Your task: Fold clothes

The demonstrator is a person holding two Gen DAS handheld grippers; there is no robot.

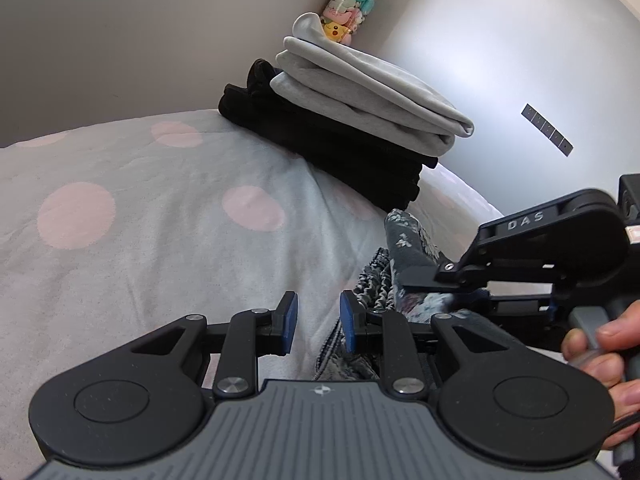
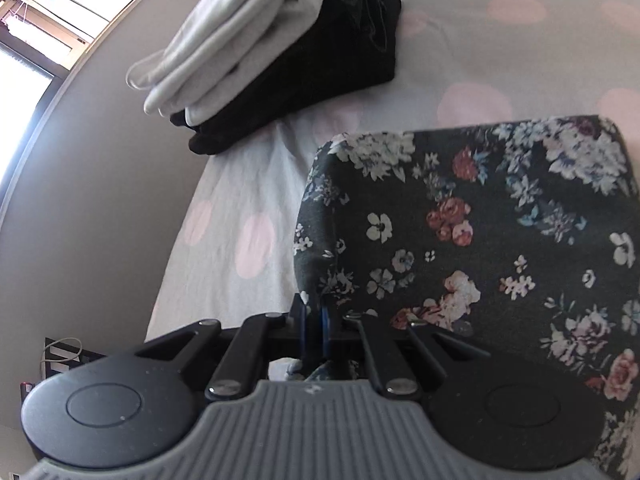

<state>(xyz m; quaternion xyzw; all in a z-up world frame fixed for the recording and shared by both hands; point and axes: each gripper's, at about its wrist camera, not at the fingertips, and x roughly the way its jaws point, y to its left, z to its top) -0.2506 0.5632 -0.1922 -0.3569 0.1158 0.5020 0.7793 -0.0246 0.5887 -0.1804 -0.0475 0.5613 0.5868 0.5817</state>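
A dark floral garment [image 2: 480, 220] lies folded on the pale bedspread with pink dots [image 2: 240, 184]. My right gripper [image 2: 315, 320] is shut on its near left edge, with a fold of cloth pinched between the blue pads. In the left wrist view the same garment [image 1: 408, 240] bunches at the right, and the right gripper [image 1: 416, 280] holds it from the right, with a person's hand [image 1: 604, 344] on its handle. My left gripper [image 1: 318, 320] stands open just left of the garment's gathered edge. Only bedspread [image 1: 140, 220] shows between its pads.
A stack of folded clothes sits further back on the bed: grey pieces [image 1: 360, 92] on top of black ones [image 1: 340, 148]. Behind it, a clear tube of soft toys [image 1: 348, 8] stands in the wall corner. A window [image 2: 40, 20] is at the far left.
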